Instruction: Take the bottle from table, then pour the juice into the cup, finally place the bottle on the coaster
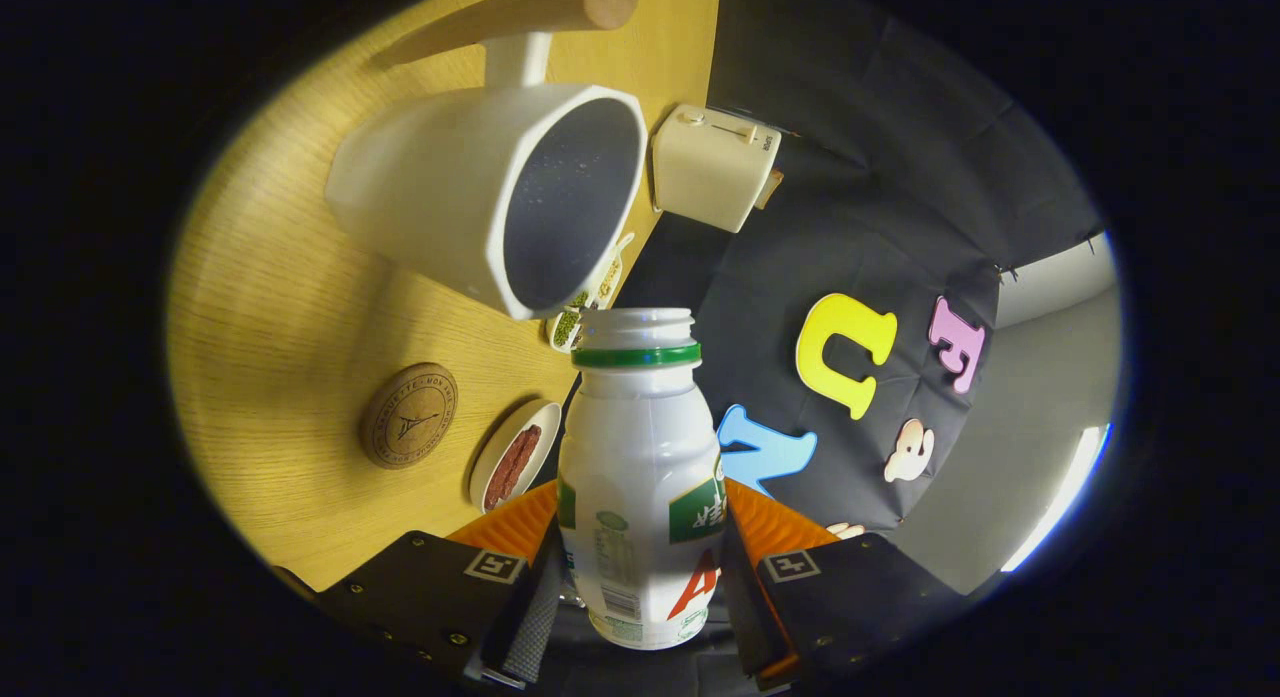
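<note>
My gripper (640,537) is shut on a white plastic bottle (640,457) with a green neck ring and no cap; both fingers press on its lower body. The whole view is rolled, so the bottle is tipped over. Its open mouth (637,322) sits right beside the rim of a large white cup (490,187) with a dark inside, on the wooden table (270,307). No liquid stream can be made out. A round cork coaster (408,415) lies on the table beside the fingers, apart from the cup.
A small white dish (515,455) with reddish-brown pieces lies between the coaster and the bottle. Another small dish with green bits (575,317) peeks out by the cup's rim. A cream toaster (712,164) stands beyond the cup at the table's edge. A wooden handle (540,7) juts past the cup.
</note>
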A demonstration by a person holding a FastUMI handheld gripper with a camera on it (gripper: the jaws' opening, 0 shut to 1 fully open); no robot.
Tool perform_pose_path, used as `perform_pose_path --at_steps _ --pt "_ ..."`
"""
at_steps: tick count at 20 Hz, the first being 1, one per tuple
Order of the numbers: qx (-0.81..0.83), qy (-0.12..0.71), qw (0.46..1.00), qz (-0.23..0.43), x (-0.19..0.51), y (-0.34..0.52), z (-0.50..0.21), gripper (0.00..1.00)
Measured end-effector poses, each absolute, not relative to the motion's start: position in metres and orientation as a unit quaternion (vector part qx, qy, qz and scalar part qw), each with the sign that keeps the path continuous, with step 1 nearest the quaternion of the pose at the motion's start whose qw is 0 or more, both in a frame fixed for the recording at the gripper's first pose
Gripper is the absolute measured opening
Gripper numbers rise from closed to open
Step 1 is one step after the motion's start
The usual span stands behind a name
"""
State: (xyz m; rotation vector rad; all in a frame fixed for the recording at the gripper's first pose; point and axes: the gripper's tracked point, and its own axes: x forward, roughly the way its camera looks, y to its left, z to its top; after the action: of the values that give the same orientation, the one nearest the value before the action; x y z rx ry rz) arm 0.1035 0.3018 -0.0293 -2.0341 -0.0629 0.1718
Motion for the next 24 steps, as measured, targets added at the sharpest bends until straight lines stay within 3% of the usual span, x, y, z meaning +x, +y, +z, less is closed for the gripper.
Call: perform_pose_path --at_steps 24 --pt "-0.833 -0.023 0.547 0.079 0.1036 0.2971 -0.0313 0.71"
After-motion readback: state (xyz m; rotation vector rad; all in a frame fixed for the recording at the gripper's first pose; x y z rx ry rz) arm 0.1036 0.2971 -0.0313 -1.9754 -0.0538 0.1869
